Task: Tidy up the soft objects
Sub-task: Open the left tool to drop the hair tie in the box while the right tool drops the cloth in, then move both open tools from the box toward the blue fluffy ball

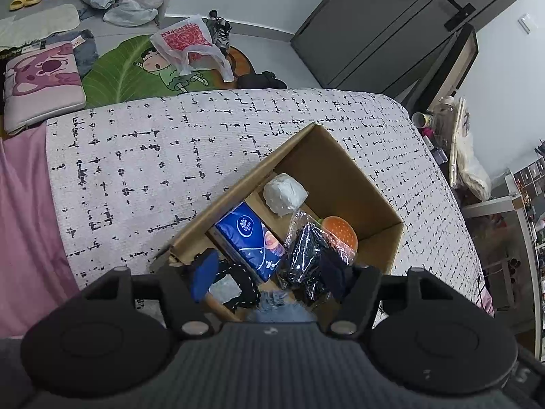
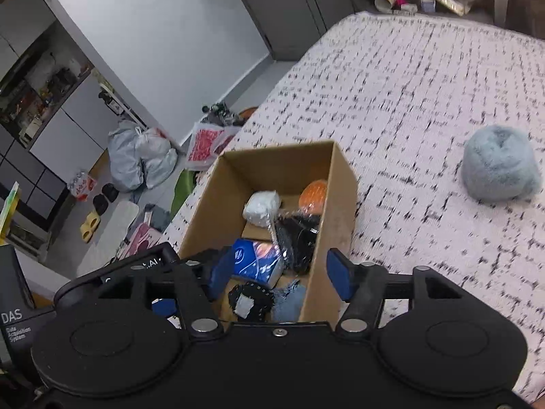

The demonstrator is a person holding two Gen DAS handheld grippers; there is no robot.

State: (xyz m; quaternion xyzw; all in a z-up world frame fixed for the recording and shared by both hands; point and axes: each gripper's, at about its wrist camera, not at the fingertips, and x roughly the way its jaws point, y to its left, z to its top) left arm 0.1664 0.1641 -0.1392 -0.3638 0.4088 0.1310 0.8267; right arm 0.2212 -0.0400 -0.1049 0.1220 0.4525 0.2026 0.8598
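Both claws stood part open and empty over the near end of the cardboard box (image 2: pixel 335 187): left claw (image 1: pixel 272 283), right claw (image 2: pixel 279 279). Inside lay a blue tissue pack (image 1: pixel 252 238), a white bundle (image 1: pixel 284 194), an orange sponge (image 1: pixel 340 235), a bagged dark item (image 1: pixel 306 255) and denim (image 2: pixel 289 301). A grey-blue fluffy ball (image 2: pixel 500 167) remained on the bed (image 2: pixel 408 102), at two o'clock of the box. Risk judged: the right claw's outer finger sat beyond the box wall and could snag or tip the box on withdrawal
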